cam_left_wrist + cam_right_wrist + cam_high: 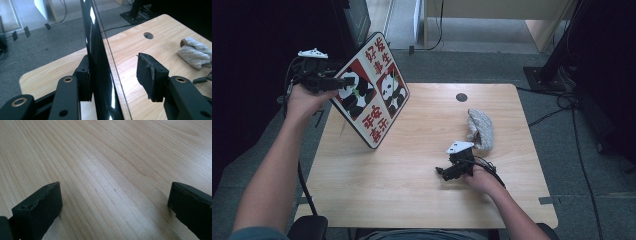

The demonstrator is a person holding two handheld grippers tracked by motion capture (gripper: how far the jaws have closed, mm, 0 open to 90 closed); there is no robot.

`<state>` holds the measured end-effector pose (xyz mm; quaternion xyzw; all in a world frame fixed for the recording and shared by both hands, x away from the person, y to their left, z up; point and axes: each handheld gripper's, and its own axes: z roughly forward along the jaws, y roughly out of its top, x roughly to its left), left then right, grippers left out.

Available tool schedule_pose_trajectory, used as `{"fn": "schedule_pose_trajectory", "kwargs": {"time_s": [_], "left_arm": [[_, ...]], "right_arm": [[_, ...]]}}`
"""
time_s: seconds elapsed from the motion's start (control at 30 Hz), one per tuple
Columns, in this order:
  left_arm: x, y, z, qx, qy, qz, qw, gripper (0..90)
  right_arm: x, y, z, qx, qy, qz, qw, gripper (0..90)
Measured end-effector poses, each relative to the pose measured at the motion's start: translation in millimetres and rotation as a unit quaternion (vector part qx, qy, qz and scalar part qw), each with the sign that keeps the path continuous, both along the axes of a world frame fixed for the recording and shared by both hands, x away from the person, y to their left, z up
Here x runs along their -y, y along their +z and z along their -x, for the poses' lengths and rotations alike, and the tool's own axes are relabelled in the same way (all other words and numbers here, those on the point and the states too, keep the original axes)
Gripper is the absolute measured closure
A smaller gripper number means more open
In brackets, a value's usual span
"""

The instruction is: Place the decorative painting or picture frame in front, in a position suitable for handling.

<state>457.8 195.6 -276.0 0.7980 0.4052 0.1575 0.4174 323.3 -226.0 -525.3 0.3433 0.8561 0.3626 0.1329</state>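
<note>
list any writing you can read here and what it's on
"好运连连", red characters at the top corner of the panda board; the middle two are small and I am unsure of them.
"平安喜乐", red characters at the board's lower corner; the last two are likewise unsure.
In the left gripper view the board shows edge-on, so no print reads there.
No writing on the table, the grey cloth or either gripper.

Board (372,90) tilted at left tool (343,83), w/ lower edge on surface (422,190), board's edge between the jaws. Rolled cloth (480,129) lies just behind right tool (443,172), well right of board. Surface hole (461,97) further back, beyond cloth.
</note>
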Motion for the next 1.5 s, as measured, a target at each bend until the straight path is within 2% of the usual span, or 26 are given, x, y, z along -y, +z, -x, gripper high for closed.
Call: {"fn": "schedule_pose_trajectory", "kwargs": {"time_s": [0.1,0.2,0.23,0.27,0.37,0.6,0.67,0.7,0.73,0.8,0.9,1.0,1.07,1.1,1.27,1.37,1.4,1.5], "left_arm": [[2.2,5.3,-7.8,-0.008,-0.003,-0.004,1.0000,50.3],[0.9,8.4,-13.8,-0.014,-0.005,0.001,0.9999,51.0],[-0.7,8.7,-19.8,-0.026,-0.003,0.007,0.9996,51.4],[-0.7,8.7,-19.8,-0.026,-0.003,0.007,0.9996,50.9],[0.9,8.5,-29.2,-0.039,0.002,-0.007,0.9992,50.9],[0.7,7.8,-36.5,-0.060,-0.007,-0.007,0.9982,60.3],[2.9,8.0,-36.8,-0.061,-0.009,-0.019,0.9979,62.0],[5.9,9.1,-36.5,-0.059,-0.018,-0.037,0.9974,67.7],[5.9,9.1,-36.5,-0.059,-0.018,-0.037,0.9974,69.2],[8.6,10.4,-37.0,-0.067,-0.011,-0.055,0.9962,72.6],[4.8,10.2,-40.7,-0.094,0.000,-0.025,0.9952,76.1],[4.2,10.8,-42.0,-0.110,0.009,-0.015,0.9937,77.1],[4.9,11.1,-41.9,-0.109,0.009,-0.017,0.9938,77.4],[4.6,11.7,-42.4,-0.121,0.012,-0.006,0.9925,77.6],[7.2,14.9,-41.3,-0.129,0.018,-0.011,0.9915,79.5],[7.4,18.2,-40.5,-0.140,0.019,0.003,0.9899,81.1],[7.2,19.0,-40.1,-0.140,0.016,0.009,0.9900,81.1],[13.6,23.9,-34.4,-0.132,0.007,-0.006,0.9912,81.3]], "right_arm": [[-0.1,-0.1,0.1,0.000,-0.001,0.000,1.0000,0.0],[-0.1,0.0,0.0,0.000,-0.001,0.000,1.0000,0.0],[0.0,0.0,0.0,0.000,0.000,0.000,1.0000,0.0],[0.0,0.0,0.0,0.000,0.000,0.000,1.0000,0.0],[-0.1,-0.1,0.0,0.000,-0.001,0.000,1.0000,0.0],[0.0,0.0,0.0,0.000,0.000,0.000,1.0000,0.0],[0.0,0.0,0.0,0.000,0.000,0.000,1.0000,0.0],[-0.1,0.0,0.1,0.000,-0.001,0.000,1.0000,0.0],[-0.1,0.0,0.1,0.000,-0.001,0.000,1.0000,0.0],[-0.1,0.0,0.1,0.000,-0.001,0.000,1.0000,0.0],[-0.1,0.0,0.1,0.000,-0.001,0.000,1.0000,0.0],[0.0,0.0,0.0,0.000,0.000,0.000,1.0000,0.0],[0.0,0.0,0.0,0.000,0.000,0.000,1.0000,0.0],[-0.1,0.0,0.1,0.000,-0.001,0.000,1.0000,0.0],[0.0,0.0,0.0,0.000,0.000,0.000,1.0000,0.0],[0.1,0.1,0.1,-0.001,-0.001,0.000,1.0000,0.0],[0.1,0.1,0.1,-0.001,-0.001,0.000,1.0000,0.0],[0.1,0.1,0.1,-0.001,0.000,0.000,1.0000,0.0]]}}
